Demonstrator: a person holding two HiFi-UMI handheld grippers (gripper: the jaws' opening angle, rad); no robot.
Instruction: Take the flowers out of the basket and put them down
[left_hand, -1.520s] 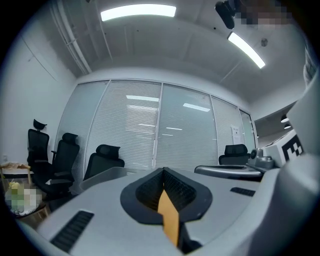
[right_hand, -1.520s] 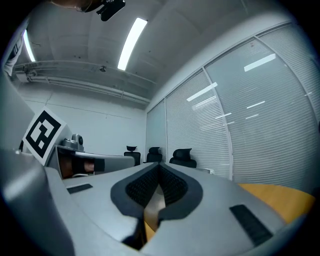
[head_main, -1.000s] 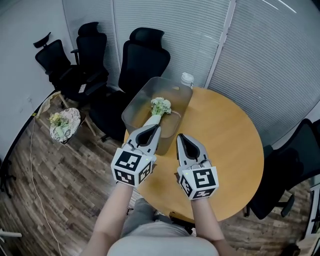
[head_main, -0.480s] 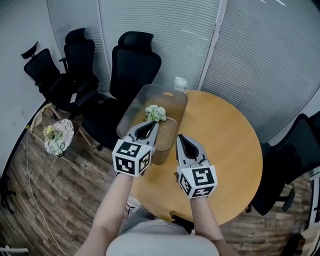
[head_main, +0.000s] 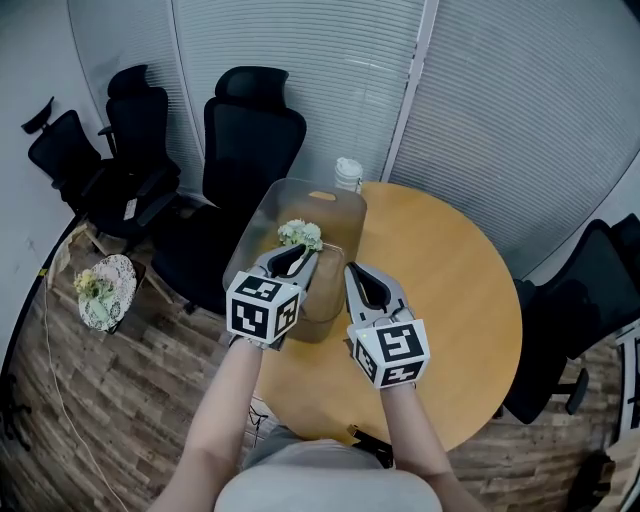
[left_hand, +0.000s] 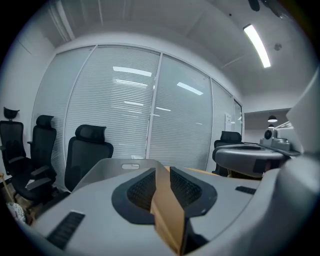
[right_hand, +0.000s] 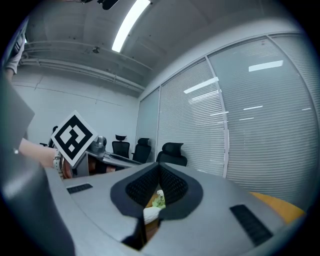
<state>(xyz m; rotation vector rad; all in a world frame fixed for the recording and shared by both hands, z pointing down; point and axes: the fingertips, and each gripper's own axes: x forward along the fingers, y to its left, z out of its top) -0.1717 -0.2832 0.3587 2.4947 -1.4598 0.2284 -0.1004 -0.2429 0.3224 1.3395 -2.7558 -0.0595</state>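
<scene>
Bench (head_main: 450, 300): round, wooden, under my head camera | on it: clear basket (head_main: 262, 222) at the far-left edge | white-capped bottle (head_main: 348, 173) by its far end

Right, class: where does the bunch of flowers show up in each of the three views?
Head view: flowers at centre, inside the clear basket.
Left gripper view: blooms not visible.
Right gripper view: flowers low centre, glimpsed through the right tongs.
Shared landmark: the black office chairs.
</scene>
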